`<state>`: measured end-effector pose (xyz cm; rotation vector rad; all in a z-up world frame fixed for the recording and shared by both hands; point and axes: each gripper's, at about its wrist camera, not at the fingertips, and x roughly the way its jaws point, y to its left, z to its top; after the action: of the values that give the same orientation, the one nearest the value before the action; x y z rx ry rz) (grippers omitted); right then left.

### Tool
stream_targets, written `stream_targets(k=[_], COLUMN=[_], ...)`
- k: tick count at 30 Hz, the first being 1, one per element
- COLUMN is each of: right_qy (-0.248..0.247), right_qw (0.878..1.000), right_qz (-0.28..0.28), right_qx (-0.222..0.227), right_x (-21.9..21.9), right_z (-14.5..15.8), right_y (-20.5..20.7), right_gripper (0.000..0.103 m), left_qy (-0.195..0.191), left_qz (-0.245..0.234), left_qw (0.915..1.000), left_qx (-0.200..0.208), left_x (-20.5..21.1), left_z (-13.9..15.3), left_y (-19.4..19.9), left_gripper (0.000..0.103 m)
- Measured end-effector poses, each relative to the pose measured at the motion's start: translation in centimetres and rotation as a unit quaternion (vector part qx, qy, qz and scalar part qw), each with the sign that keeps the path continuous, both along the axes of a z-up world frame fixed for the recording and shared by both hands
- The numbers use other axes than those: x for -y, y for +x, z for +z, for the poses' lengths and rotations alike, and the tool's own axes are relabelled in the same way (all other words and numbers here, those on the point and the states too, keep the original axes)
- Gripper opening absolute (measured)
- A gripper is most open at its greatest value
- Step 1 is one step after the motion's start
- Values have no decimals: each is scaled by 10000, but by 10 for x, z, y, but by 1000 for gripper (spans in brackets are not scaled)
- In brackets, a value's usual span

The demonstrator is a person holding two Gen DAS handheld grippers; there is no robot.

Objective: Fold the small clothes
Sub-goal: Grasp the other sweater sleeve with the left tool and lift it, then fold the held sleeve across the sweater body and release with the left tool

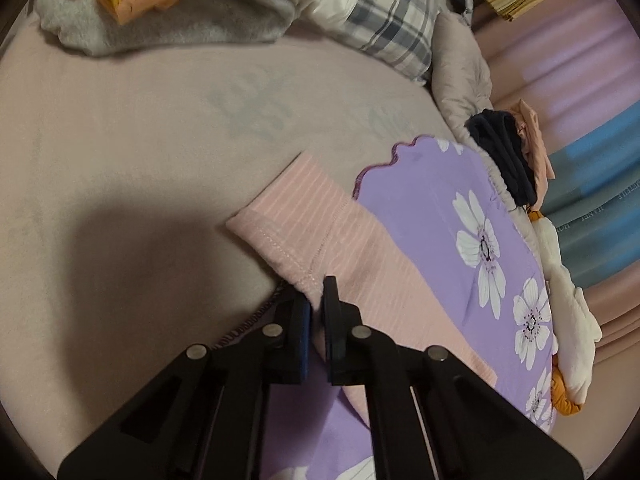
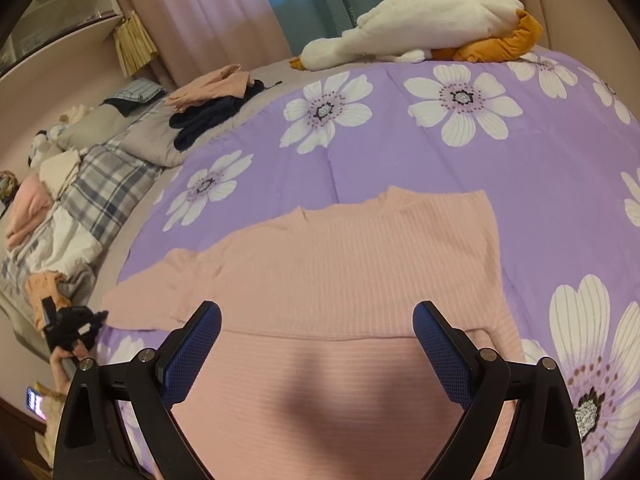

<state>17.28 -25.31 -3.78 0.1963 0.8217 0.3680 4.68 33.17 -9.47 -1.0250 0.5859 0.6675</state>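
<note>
The left gripper [image 1: 316, 300] has its jaws pinched together on the hem of a sleeve [image 1: 304, 224] of the pink top [image 2: 340, 272], with a fold of the striped fabric caught between the dark pads. The sleeve runs forward and to the left from those fingertips, its stitched cuff end lying on the plain pinkish sheet [image 1: 140, 140], while to the right of the gripper the rest of the cloth passes onto the purple flowered quilt [image 1: 432, 208]. Ahead of the left gripper, well apart, lie a grey blanket [image 1: 168, 24] and a plaid pillow [image 1: 396, 24]; ahead and to its right sits a pile of dark and peach clothes [image 1: 508, 152] at the quilt's edge. The right gripper [image 2: 318, 322] has its jaws wide apart, holding nothing, its blue pads [image 2: 196, 356] over the top's lower part. The top lies flat on the quilt directly in front of it, neckline away, with a crosswise fold line just beyond the fingertips. Far ahead of the right gripper a white and orange plush toy [image 2: 420, 24] rests on the quilt's far edge. To its left, the other gripper and a hand [image 2: 66, 356] show at the sleeve's end.
</note>
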Motion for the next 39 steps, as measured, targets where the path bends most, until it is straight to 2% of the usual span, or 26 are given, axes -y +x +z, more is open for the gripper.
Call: stream_targets(k=[8, 15, 19, 24, 39], right_qy=[115, 250, 327, 428, 502], right_qw=[9999, 9995, 9990, 9983, 9974], right_qz=[-90, -178, -244, -327, -483], right_qx=[48, 96, 155, 200, 173], right_x=[10, 21, 29, 40, 62], right_z=[4, 8, 13, 18, 17], right_y=[-3, -4, -5, -6, -2], right_gripper=[96, 96, 96, 96, 96], left_qy=[387, 834, 926, 1184, 1321], left_qz=[-208, -706, -1082, -1550, -2888], left_qw=[9984, 9927, 9878, 9782, 9448], left_qx=[344, 513, 623, 709, 810], left_x=[22, 62, 88, 125, 228], left_z=[43, 86, 101, 121, 135], left_y=[5, 26, 39, 58, 104], left_gripper=[3, 3, 3, 3, 3])
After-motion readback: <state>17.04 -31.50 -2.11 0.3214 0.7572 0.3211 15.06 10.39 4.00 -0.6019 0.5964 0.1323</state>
